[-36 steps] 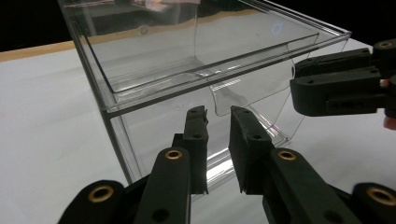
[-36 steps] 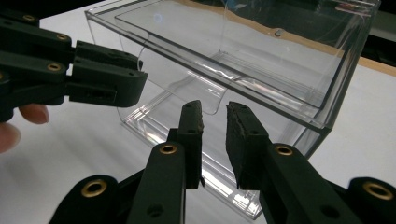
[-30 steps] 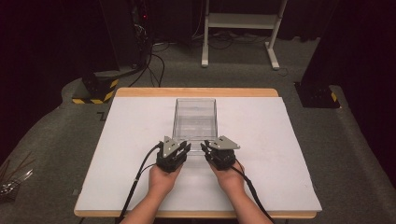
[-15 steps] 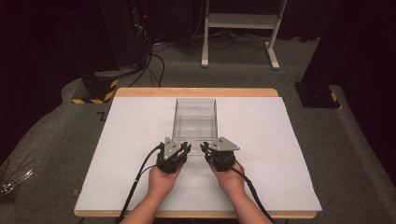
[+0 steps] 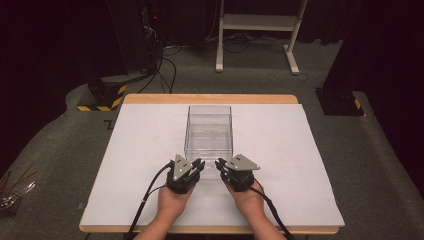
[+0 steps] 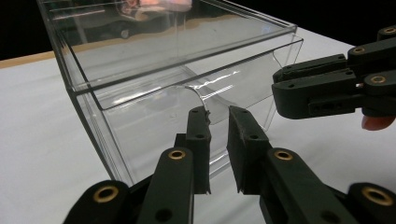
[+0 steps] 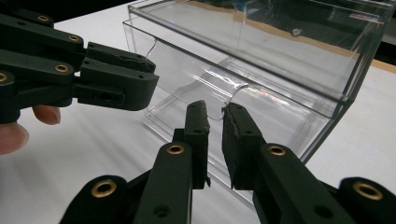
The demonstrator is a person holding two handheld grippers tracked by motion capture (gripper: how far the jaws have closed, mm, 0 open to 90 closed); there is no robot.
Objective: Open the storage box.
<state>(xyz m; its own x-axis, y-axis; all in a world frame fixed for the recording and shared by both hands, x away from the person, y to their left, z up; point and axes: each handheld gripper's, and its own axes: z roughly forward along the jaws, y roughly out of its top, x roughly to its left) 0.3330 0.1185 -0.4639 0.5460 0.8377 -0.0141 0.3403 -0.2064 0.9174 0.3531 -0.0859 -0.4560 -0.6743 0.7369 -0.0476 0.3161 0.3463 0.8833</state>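
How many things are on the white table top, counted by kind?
Clear plastic box: 1
Hand-held gripper: 2, the left hand-held gripper and the right hand-held gripper, both at the box's near end
Total: 3

Both grippers are black, built of flat linked bars pinned with brass-coloured rivets. The left gripper (image 5: pixel 198 164) carries a grey three-cornered plate on top, and a black cable trails from it toward the near edge of the table (image 5: pixel 150 130). The right gripper (image 5: pixel 220 165) has the same plate and cable. Each jaw ends in a blocky, dull black pad — the pads' edges look chipped and rough. The hands and forearms are bare — no sleeves.
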